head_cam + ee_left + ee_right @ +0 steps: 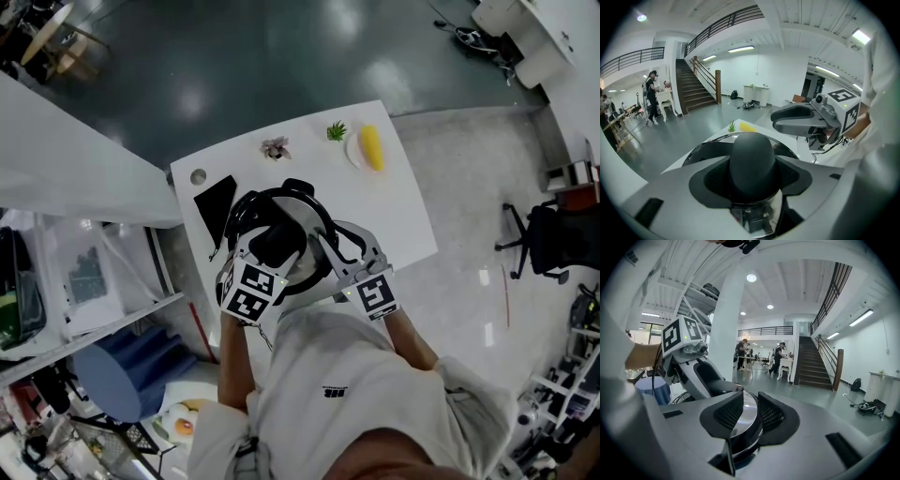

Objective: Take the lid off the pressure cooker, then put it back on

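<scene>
The pressure cooker (302, 217) stands on the white table (408, 211), close to the near edge. Its steel lid (710, 144) carries a black domed knob (753, 159). My left gripper (273, 240) comes in from the near left, and its two pads press on the sides of that knob (277, 236). From the near right, my right gripper (324, 253) has its jaws narrowly apart, clamped on the shiny edge of the cooker (749, 414). Each gripper shows in the other's view: the right gripper (799, 119) and the left gripper (702, 375). The cooker's body is mostly hidden.
At the table's far side lie a yellow banana on a plate (372, 147), a small green plant (337, 130) and a dried sprig (276, 147). A black sheet (216, 201) lies left of the cooker. Shelving (84, 281) stands to the left, an office chair (544, 239) at the right.
</scene>
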Demonstrator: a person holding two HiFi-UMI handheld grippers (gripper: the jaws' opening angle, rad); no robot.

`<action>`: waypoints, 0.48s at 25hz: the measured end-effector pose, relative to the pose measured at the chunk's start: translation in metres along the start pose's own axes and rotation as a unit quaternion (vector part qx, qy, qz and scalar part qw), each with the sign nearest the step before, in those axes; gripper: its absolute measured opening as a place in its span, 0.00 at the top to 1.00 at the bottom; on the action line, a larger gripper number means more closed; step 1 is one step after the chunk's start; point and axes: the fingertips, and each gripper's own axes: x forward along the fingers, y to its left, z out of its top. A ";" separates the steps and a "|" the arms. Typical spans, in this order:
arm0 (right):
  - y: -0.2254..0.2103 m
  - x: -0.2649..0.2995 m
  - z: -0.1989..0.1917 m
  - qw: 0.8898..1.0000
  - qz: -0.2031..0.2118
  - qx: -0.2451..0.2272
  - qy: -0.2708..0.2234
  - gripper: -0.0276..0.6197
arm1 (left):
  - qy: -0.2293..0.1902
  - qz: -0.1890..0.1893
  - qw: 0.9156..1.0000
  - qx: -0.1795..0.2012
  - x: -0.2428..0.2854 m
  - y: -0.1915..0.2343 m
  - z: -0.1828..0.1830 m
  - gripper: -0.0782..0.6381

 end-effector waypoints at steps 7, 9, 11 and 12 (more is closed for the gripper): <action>-0.008 -0.001 0.002 0.999 0.002 -0.025 -0.028 0.80 | -0.007 0.008 1.000 -0.011 -0.009 -0.001 0.007 0.49; -0.010 -0.003 0.004 0.999 0.001 -0.021 -0.030 0.80 | -0.010 0.012 1.000 -0.011 -0.013 -0.001 0.011 0.49; -0.012 -0.005 0.006 0.999 -0.002 -0.014 -0.029 0.81 | -0.015 0.016 1.000 -0.012 -0.017 0.000 0.015 0.49; -0.013 -0.006 0.008 0.999 -0.003 -0.016 -0.033 0.81 | -0.017 0.018 1.000 -0.012 -0.018 0.000 0.017 0.49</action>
